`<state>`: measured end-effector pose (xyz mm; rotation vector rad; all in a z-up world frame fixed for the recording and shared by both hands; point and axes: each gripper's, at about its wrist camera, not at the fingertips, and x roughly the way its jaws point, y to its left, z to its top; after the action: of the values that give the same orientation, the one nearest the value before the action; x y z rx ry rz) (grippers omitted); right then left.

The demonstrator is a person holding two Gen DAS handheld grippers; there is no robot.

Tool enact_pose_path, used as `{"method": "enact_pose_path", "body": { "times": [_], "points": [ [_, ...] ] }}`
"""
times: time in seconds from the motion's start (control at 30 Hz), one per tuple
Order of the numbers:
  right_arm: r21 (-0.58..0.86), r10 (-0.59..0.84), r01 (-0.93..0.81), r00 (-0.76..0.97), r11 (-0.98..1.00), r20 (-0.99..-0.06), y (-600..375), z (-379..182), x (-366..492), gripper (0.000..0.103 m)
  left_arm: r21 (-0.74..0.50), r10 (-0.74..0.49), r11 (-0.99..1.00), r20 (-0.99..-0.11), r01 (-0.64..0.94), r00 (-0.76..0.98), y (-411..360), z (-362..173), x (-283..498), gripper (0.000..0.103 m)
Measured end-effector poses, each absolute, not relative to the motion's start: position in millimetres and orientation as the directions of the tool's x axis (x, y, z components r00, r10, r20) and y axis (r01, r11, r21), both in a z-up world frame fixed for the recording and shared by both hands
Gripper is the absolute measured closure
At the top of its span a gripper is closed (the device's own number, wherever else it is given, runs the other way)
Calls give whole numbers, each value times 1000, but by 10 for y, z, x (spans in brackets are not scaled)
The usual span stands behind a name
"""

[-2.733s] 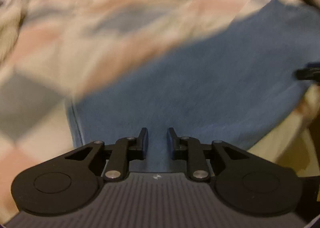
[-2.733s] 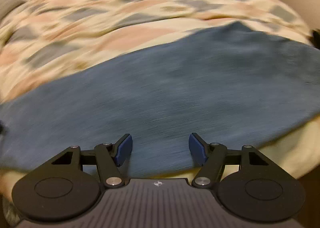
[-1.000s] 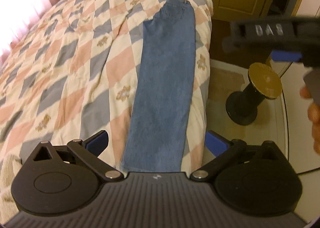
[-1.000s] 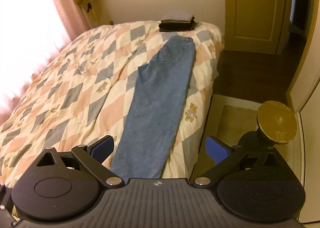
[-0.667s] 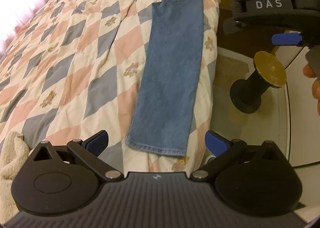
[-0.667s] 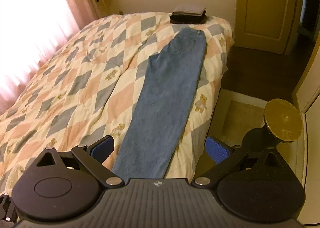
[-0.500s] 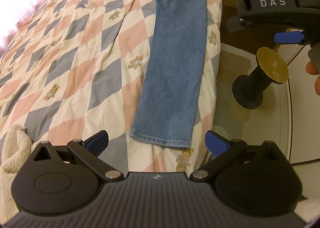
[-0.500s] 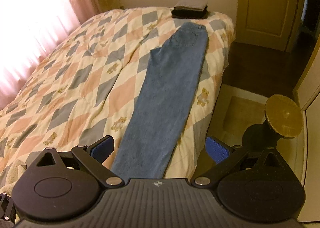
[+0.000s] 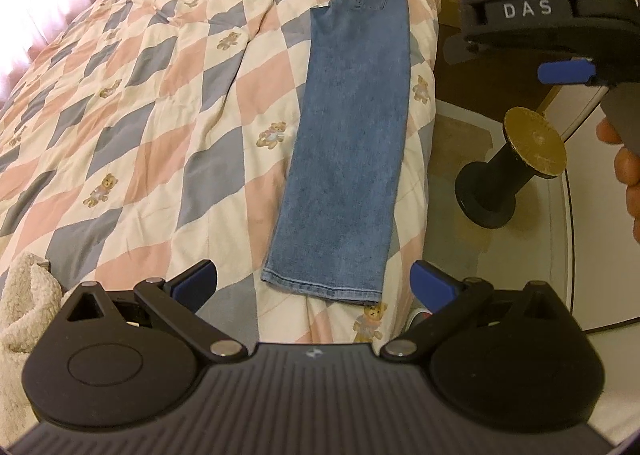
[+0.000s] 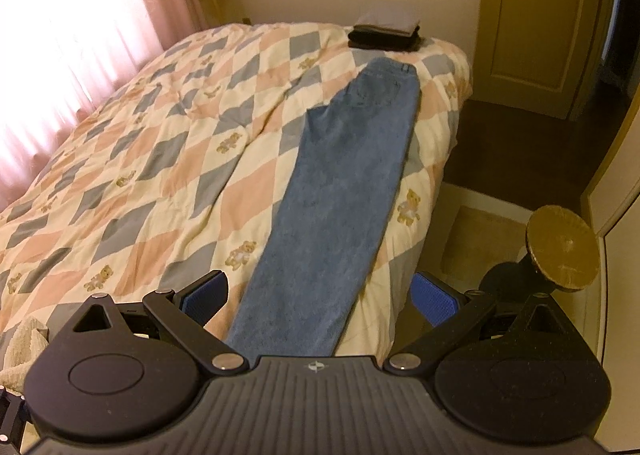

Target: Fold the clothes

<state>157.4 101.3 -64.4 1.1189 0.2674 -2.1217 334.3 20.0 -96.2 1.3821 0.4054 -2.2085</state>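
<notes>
Both claws hang with their blue pads spread wide and nothing between them: the left gripper [image 9: 314, 285] just short of the jeans' hem, the right gripper [image 10: 320, 297] above the jeans' lower leg. Blue jeans [image 9: 348, 143] lie flat and straight along the right edge of the checked quilt [image 9: 152, 103]. Beyond the jeans' waistband, a dark folded stack [image 10: 386, 37] rests near the quilt's far corner.
</notes>
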Motion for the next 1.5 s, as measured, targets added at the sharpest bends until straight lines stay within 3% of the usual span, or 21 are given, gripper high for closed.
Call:
{"method": "enact_pose_path", "body": {
  "times": [0.87, 1.5],
  "points": [
    [130, -475, 665, -368, -735, -799, 799, -756, 1603, 2, -10, -235, -841, -893, 541, -383, -75, -1042, 3398, 1],
    [121, -400, 629, -322, -768, -858, 1032, -1235, 1536, 2, 16, -216, -856, -920, 517, -328, -100, -1496, 3300, 1]
  ]
}}
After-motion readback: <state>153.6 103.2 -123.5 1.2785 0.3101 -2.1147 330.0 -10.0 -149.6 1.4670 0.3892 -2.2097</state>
